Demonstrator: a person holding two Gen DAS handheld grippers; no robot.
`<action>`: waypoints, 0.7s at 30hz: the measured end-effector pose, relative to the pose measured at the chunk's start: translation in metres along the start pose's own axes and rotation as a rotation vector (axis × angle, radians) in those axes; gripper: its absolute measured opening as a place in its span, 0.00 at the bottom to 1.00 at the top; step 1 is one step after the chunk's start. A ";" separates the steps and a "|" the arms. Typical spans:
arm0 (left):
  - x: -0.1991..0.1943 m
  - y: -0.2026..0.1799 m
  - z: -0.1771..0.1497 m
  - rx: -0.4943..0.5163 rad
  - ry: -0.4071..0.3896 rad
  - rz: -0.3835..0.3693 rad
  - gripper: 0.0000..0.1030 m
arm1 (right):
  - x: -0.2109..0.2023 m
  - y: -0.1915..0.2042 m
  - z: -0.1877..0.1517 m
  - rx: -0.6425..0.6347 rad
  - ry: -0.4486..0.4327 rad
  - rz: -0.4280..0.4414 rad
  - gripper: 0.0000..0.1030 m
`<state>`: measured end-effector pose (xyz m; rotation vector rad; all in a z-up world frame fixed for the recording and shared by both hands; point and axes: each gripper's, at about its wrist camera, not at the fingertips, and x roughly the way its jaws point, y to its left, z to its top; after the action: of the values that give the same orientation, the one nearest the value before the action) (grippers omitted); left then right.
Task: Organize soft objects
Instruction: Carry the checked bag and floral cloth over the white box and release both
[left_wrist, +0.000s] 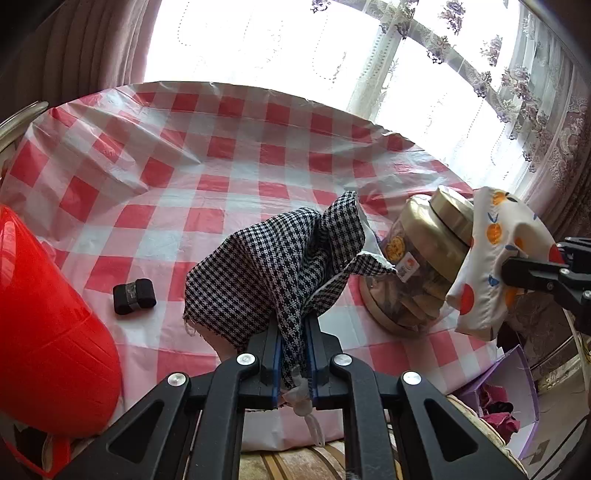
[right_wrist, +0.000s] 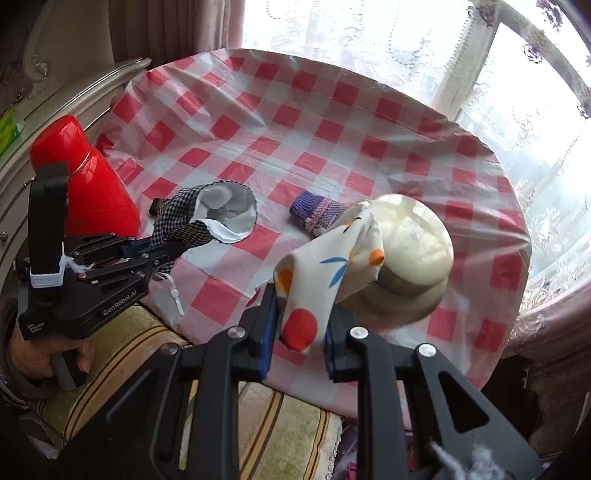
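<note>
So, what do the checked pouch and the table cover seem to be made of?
Checked pouch: looks like woven cloth, matte, with a fraying edge and a plain white lining. Table cover: probably thin plastic sheet, since it is glossy, with sharp creases that catch the window light.

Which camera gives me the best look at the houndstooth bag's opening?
The right wrist view: the houndstooth bag faces it, mouth open, white lining visible, held by the left gripper. The left wrist view shows only the bag's checked outside rising from its own jaws, the mouth turned away.
</note>
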<state>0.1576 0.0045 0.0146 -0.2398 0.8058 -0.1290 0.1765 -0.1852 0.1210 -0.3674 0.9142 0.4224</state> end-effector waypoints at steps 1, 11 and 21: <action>-0.003 -0.004 -0.002 0.002 -0.001 -0.006 0.11 | -0.005 -0.006 -0.007 0.018 -0.008 -0.003 0.25; -0.033 -0.047 -0.020 0.025 -0.015 -0.105 0.11 | -0.054 -0.076 -0.087 0.256 -0.062 -0.075 0.25; -0.041 -0.124 -0.041 0.161 0.042 -0.226 0.11 | -0.083 -0.138 -0.173 0.458 -0.044 -0.201 0.25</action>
<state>0.0967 -0.1134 0.0480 -0.1758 0.8040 -0.4111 0.0828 -0.4021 0.1093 -0.0280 0.8922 0.0303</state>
